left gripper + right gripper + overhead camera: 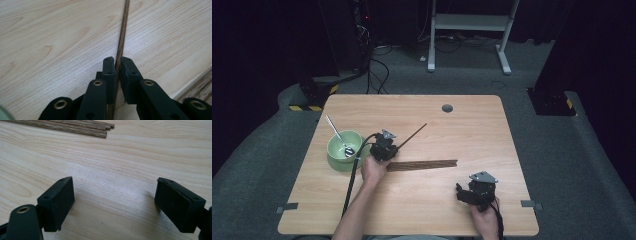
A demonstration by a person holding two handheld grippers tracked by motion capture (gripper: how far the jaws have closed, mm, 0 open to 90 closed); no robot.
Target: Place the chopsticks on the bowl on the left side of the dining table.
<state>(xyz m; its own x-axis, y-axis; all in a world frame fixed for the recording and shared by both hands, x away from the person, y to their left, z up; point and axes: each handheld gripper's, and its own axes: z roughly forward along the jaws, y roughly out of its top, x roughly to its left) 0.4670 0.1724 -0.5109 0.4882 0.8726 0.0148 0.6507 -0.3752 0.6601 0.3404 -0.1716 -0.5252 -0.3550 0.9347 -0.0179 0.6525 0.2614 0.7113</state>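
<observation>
A: What has the left gripper [398, 146] got?

B: One chopstick [413, 135]. In the left gripper view the jaws are nearly together, pads pressed on either side of the stick [121, 42], which runs from the bottom of the frame up to its top edge. In the high view it juts from the gripper toward the upper right, near the middle of the frame.

A: Why grip it so near one end?

B: My guess is that it leaves most of the length free, so the stick can be steered and laid down wherever it is meant to go, perhaps the bowl [335, 151] just to the left, which already has a spoon [338, 136] leaning in it.

A: And the other sticks?

B: A bundle [423, 165] lies flat just right of that hand, ends lined up, likely so each can be taken singly.

A: The right gripper [462, 194]?

B: Low right in the high view, jaws spread wide with nothing between them; in its own view there is bare wood under the pads and the bundle's tips [100, 130] at the top.

A: The surface?

B: A pale wood-grain table [472, 125] with rounded corners and a dark grommet [447, 108] near its far edge. Around it grey carpet, cables and a white frame [469, 22] at the top, in a dark room.
</observation>
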